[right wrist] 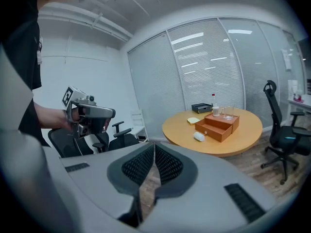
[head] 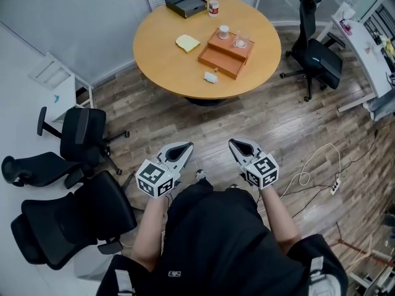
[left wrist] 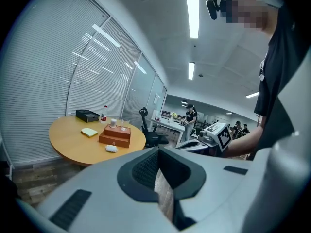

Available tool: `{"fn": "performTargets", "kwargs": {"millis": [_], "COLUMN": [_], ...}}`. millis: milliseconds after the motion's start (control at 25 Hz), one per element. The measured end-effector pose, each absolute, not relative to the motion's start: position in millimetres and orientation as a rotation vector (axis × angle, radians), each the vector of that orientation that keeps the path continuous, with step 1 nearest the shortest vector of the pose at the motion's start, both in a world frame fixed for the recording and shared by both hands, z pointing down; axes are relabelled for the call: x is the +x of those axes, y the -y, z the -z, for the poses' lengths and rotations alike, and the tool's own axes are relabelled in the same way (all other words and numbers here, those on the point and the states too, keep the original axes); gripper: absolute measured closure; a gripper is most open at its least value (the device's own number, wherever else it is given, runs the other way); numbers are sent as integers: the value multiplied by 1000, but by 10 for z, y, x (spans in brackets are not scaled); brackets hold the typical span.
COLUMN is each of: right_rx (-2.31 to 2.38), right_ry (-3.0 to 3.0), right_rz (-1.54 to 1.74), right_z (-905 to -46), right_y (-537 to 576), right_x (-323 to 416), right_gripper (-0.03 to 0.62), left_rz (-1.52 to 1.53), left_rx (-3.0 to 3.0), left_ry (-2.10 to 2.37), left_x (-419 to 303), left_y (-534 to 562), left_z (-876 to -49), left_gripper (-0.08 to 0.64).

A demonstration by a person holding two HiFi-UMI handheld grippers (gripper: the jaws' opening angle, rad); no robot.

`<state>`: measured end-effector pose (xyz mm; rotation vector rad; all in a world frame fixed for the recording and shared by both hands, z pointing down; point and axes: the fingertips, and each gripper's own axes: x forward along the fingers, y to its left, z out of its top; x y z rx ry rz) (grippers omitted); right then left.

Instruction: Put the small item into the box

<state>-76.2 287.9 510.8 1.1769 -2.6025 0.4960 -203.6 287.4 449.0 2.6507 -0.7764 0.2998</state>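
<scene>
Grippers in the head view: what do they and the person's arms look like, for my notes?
The left gripper and right gripper both have pale grey, wedge-shaped shells with dark, dimpled pads inside. Each carries a white cube printed with black square markers. No cables show. The forearms are bare, and the person wears a black top.

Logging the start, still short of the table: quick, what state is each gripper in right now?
Left gripper: closed, holding nothing.
Right gripper: closed, holding nothing.
</scene>
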Motion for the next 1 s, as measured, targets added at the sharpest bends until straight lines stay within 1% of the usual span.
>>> {"fn": "performTargets", "kwargs": {"millis": [400, 680, 1000], "right_rx": [1202, 1170, 1088], "right_ry": [2579, 2601, 2623], "right_rz": [-515, -515, -496], "right_z": [-5111, -5117, -5083], "right_y": [-2803, -2583, -2234], "right_x": [-825, -794, -492], "right_gripper": [586, 586, 586], "left_rz": [-302, -326, -320], "left_rx": [2656, 2623, 2616], "left_ry": [726, 788, 862], "left_x": [-2116, -2171, -1824], "left_y": [-2820, -2743, -2454], "left_z": [-4476, -4518, -4410], "left_gripper": [555, 555, 555]}}
